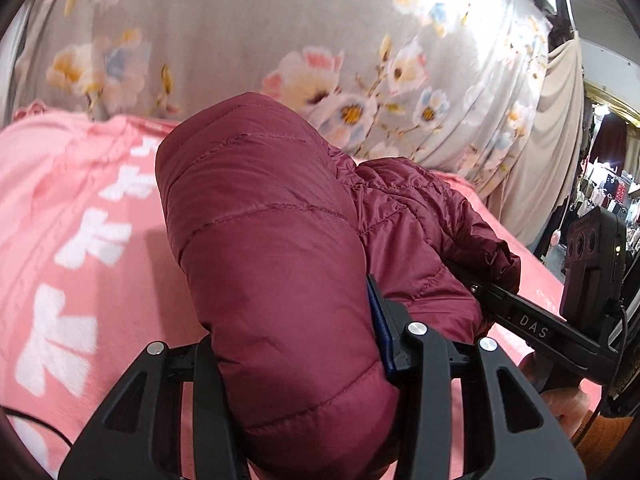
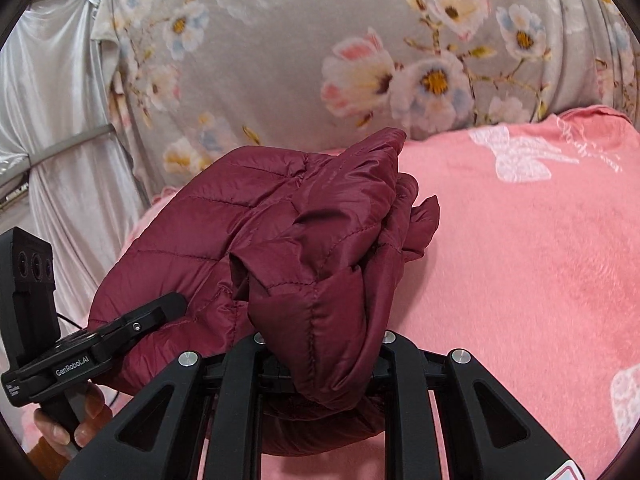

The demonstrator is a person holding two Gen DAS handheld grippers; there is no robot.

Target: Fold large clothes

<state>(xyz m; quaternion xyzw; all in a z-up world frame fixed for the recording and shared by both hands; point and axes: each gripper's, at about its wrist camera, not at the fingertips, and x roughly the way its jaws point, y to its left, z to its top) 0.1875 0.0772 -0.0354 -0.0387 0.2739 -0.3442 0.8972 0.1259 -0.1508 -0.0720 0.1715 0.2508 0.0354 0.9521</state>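
Observation:
A maroon quilted puffer jacket (image 1: pixel 264 240) is bunched into a thick folded bundle above the pink blanket (image 1: pixel 80 208). My left gripper (image 1: pixel 296 360) is shut on one end of the bundle, padded fabric bulging between its fingers. My right gripper (image 2: pixel 320 360) is shut on the other end of the jacket (image 2: pixel 280 248). The right gripper also shows in the left wrist view (image 1: pixel 476 284), reaching into the jacket from the right. The left gripper shows in the right wrist view (image 2: pixel 168 308) at lower left, pressed into the jacket. Both sets of fingertips are hidden in fabric.
The pink blanket with white prints (image 2: pixel 520 240) covers the surface under the jacket. A grey floral curtain (image 1: pixel 280 40) hangs behind it. A silver-white drape (image 2: pixel 52 120) hangs at left. Clothing racks (image 1: pixel 604 188) stand at far right.

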